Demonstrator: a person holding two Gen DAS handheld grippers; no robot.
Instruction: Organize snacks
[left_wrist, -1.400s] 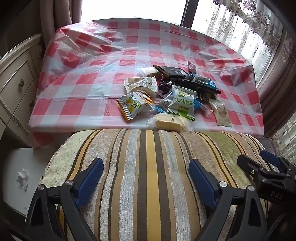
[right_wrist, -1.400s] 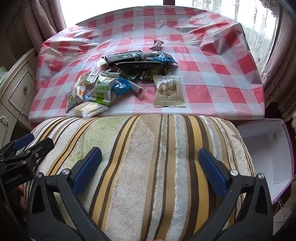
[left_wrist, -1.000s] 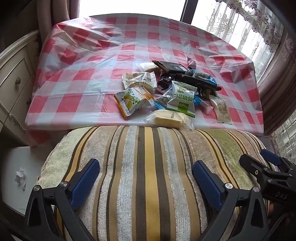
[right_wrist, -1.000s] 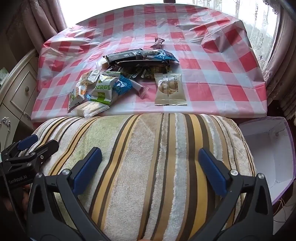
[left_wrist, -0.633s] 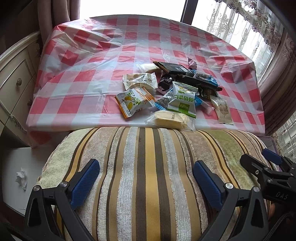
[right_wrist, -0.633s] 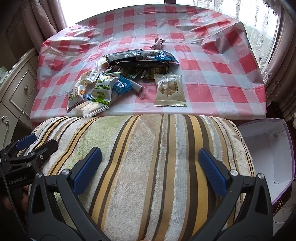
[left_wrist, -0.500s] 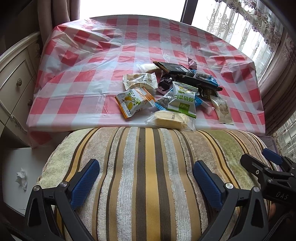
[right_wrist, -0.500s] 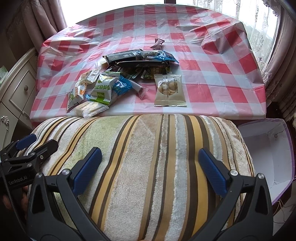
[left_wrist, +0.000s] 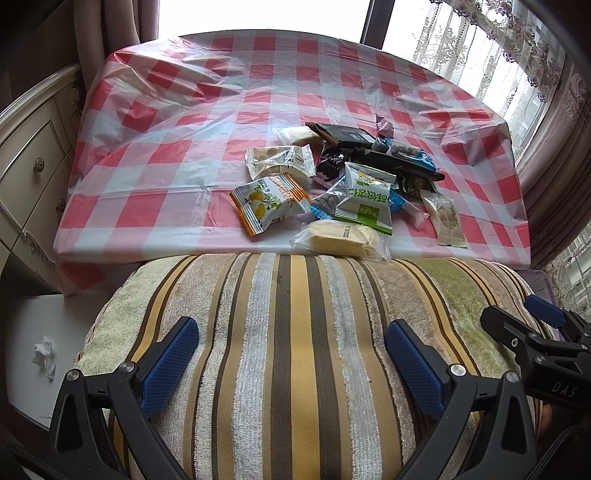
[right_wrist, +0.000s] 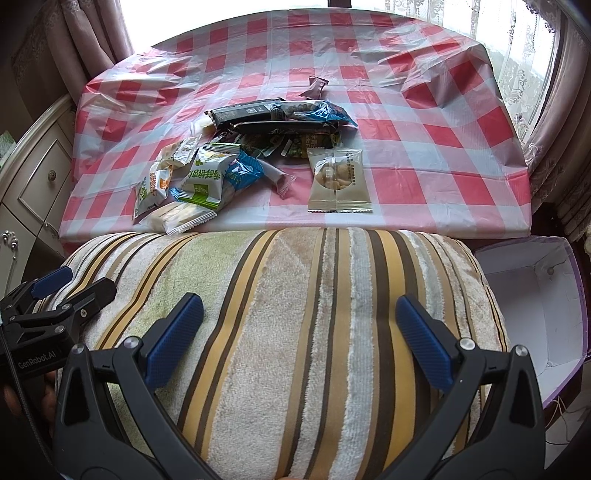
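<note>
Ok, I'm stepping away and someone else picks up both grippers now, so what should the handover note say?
Left gripper: open, empty, over the striped towel.
Right gripper: open, empty, over the same towel.
Snacks: all loose in one pile near the front edge of the checked tablecloth. The nut packet lies slightly apart on the right; a small wrapped candy sits behind the pile.
White box: open, beside the towel on the right.
Done: no sorting shows yet.
Left: everything.

Snack packets heaped on a checked worktop

The left hand-held gripper (left_wrist: 291, 349) hangs with jaws wide apart above a striped towel (left_wrist: 295, 350); the snack pile (left_wrist: 343, 184) lies beyond on the worktop (left_wrist: 166, 147).
</note>
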